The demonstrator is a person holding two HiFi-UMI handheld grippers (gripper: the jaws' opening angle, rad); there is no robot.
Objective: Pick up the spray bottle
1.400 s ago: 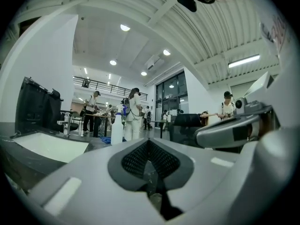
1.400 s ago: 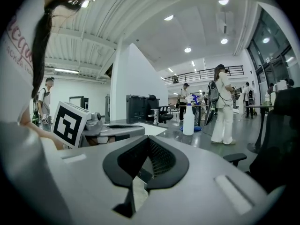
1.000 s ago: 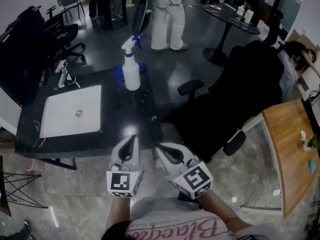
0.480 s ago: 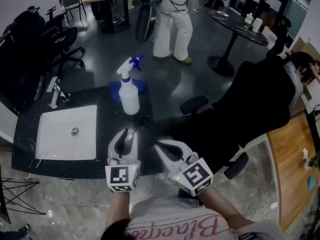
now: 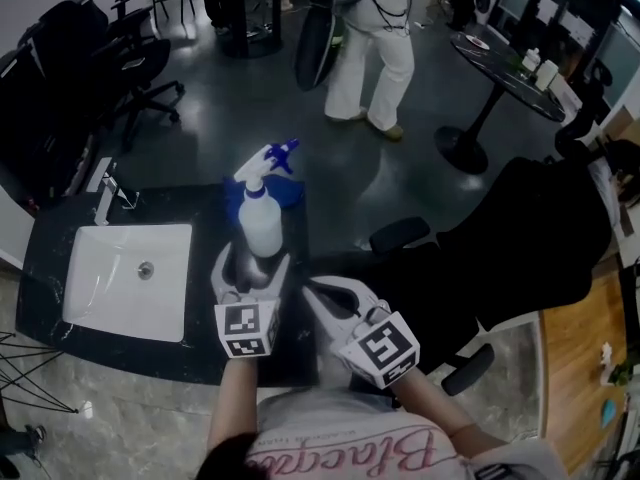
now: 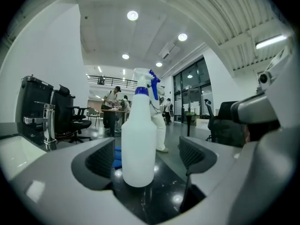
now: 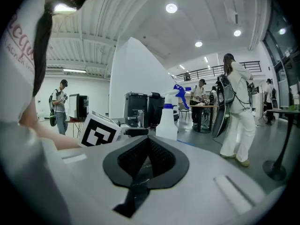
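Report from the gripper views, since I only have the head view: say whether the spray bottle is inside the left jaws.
Observer: In the left gripper view the spray bottle stands upright between the jaws of the left gripper. The jaws are opening, and there is a gap on each side, so neither pad touches it.
Operator: Check the right gripper too.
Observer: In its own view the right gripper has its jaws together, with nothing between them.
Operator: Say where the bottle sits from there.
Observer: It shows ahead of those jaws, slightly right of their tips.
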